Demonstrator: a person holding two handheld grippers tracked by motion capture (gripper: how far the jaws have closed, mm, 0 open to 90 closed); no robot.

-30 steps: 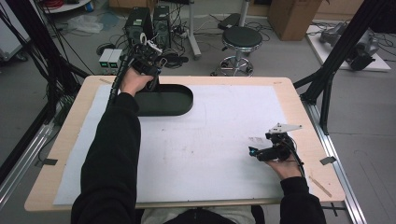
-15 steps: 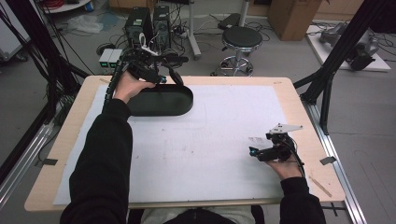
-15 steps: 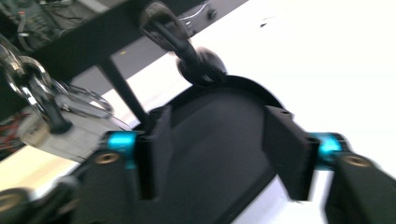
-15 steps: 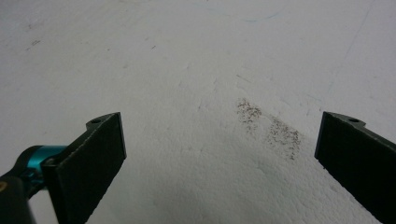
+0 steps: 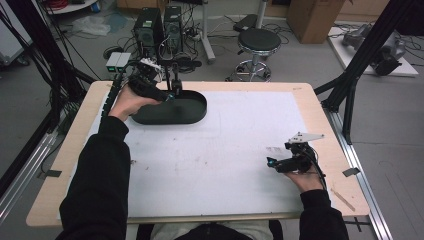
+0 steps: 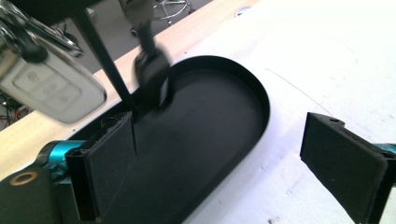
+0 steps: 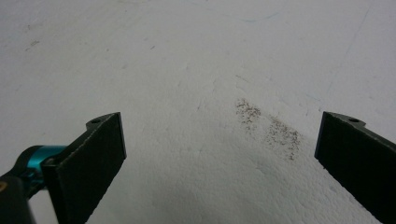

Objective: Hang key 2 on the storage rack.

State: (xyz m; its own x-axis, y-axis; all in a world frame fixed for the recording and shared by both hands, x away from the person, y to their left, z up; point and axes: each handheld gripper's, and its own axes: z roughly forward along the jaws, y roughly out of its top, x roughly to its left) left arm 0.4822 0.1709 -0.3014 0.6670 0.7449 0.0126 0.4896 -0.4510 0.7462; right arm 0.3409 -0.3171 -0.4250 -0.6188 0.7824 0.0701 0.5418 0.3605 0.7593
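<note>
Over the last second the left tool point(image 5: 170, 92) swings from pointing off the far left edge of the worktop point(image 5: 300, 95) to pointing right, over the black oval tray point(image 5: 192, 112). Its jaws now stand spread wide in the left gripper view, pinching nothing, and a car key fob point(image 6: 49, 86) with a black strap and tag point(image 6: 152, 70) hangs at the near jaw, the tag dangling just at the tray's far rim. Whether the strap is caught on the jaw or falling free I cannot tell (the tag is blurred, so it is likely moving). My reading: the keys are being released into the tray. The right tool point(image 5: 282, 162) stays put near the right edge on the white sheet point(image 5: 225, 150), jaws spread and empty.
</note>
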